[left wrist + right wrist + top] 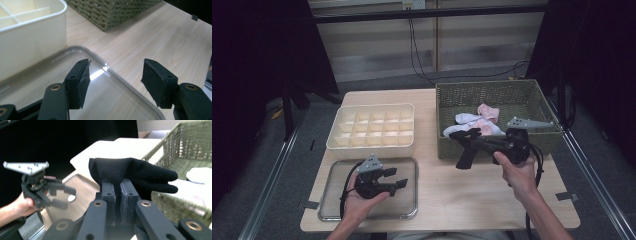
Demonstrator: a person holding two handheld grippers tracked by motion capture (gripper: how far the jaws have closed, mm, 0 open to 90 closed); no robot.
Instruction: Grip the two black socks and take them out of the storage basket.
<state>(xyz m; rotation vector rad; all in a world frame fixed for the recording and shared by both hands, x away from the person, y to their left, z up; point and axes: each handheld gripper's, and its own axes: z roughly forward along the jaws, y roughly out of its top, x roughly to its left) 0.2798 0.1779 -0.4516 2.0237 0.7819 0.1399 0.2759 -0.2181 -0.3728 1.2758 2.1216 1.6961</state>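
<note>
Hanging black sock (pixel 130 173) in right claw (pixel 120 187)

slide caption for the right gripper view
Right gripper clamps a black sock beside the woven basket.

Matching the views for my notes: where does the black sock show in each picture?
High view: black sock, centre right, held by the right gripper before the woven basket.
Left gripper view: basket at top.
Right gripper view: sock centre, above shut jaws.
Shared landmark: the basket.
</note>
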